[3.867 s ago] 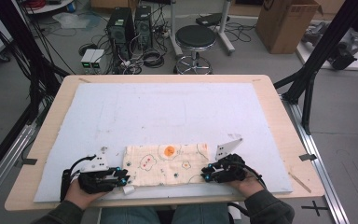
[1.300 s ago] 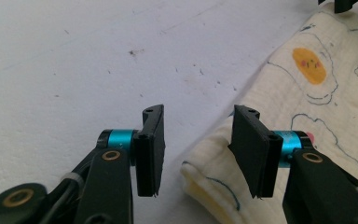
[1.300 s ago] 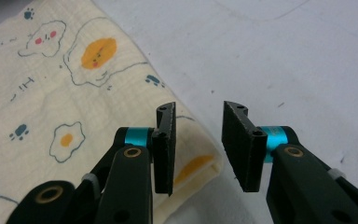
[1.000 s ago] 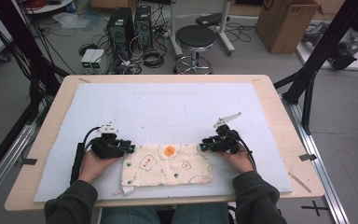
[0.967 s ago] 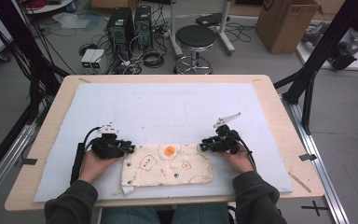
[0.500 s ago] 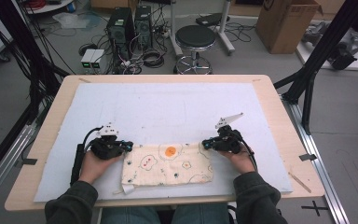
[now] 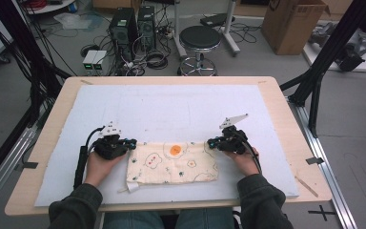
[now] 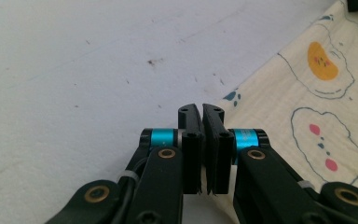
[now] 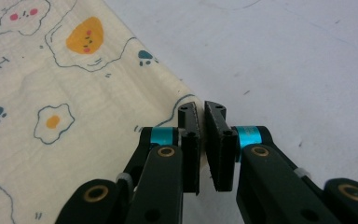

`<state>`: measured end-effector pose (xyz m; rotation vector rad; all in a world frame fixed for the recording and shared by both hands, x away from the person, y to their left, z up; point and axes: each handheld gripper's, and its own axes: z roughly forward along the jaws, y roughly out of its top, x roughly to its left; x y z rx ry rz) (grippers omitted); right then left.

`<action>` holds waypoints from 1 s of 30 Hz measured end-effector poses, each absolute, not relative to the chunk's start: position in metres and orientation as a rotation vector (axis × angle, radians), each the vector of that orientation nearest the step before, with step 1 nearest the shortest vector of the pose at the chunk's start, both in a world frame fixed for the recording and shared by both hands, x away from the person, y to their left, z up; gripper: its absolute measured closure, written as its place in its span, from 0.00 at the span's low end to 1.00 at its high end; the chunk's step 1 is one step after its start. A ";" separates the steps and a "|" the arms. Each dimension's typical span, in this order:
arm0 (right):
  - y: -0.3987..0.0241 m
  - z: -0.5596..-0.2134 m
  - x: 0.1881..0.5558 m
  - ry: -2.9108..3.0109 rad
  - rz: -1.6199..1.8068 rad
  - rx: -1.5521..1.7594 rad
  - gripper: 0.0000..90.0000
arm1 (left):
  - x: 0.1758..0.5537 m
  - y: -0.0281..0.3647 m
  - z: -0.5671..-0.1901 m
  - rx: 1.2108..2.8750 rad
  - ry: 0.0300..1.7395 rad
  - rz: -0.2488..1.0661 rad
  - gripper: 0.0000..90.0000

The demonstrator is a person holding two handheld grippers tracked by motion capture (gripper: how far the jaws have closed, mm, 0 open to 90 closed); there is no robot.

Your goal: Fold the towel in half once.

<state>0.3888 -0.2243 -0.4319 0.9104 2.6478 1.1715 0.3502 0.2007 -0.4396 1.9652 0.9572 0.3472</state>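
I am holding both grippers at the far corners of the printed cloth (image 7: 174,163), which is lying folded flat on the white foam mat (image 7: 171,109), just in front of me and near the mat's front edge. The left gripper (image 7: 132,142) is sitting at the cloth's far left corner with its jaws having just been closing; in the left gripper view they are now pressed together, and the corner seems to be running in between them, though I cannot see how much fabric they are biting. The right gripper (image 7: 211,142) is at the cloth's far right corner, its jaws having also just been closing, and in the right gripper view the cloth's edge is passing into the narrow slit between them.

My worry is the shallowness of both pinches. If I am catching only the hem, a lift or pull is likely to let one corner slide out, and the cloth will be swinging from the other gripper and bunching. If I am gripping just the top layer, the fold will be opening instead of travelling whole. Pulling the grippers apart unevenly would be skewing the cloth on the mat.
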 end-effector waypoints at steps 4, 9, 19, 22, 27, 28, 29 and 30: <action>-0.227 -0.434 0.395 2.616 1.202 0.935 0.94 | 0.355 0.198 -0.443 1.964 0.968 0.356 0.95; -0.227 -0.436 0.397 2.618 1.220 0.948 0.88 | 0.355 0.201 -0.441 1.951 0.956 0.353 0.86; -0.238 -0.426 0.391 2.535 1.338 0.985 0.66 | 0.343 0.202 -0.429 1.935 0.905 0.310 0.66; -0.237 -0.424 0.388 2.532 1.344 0.988 0.61 | 0.340 0.202 -0.428 1.955 0.885 0.322 0.64; -0.231 -0.420 0.380 2.537 1.336 0.937 0.54 | 0.340 0.208 -0.428 1.934 0.893 0.305 0.62; -0.230 -0.420 0.379 2.540 1.332 0.935 0.52 | 0.340 0.209 -0.427 1.932 0.884 0.305 0.61; -0.230 -0.420 0.378 2.536 1.327 0.931 0.50 | 0.339 0.209 -0.427 1.932 0.883 0.301 0.60; -0.230 -0.419 0.377 2.540 1.325 0.940 0.49 | 0.338 0.209 -0.426 1.932 0.878 0.300 0.59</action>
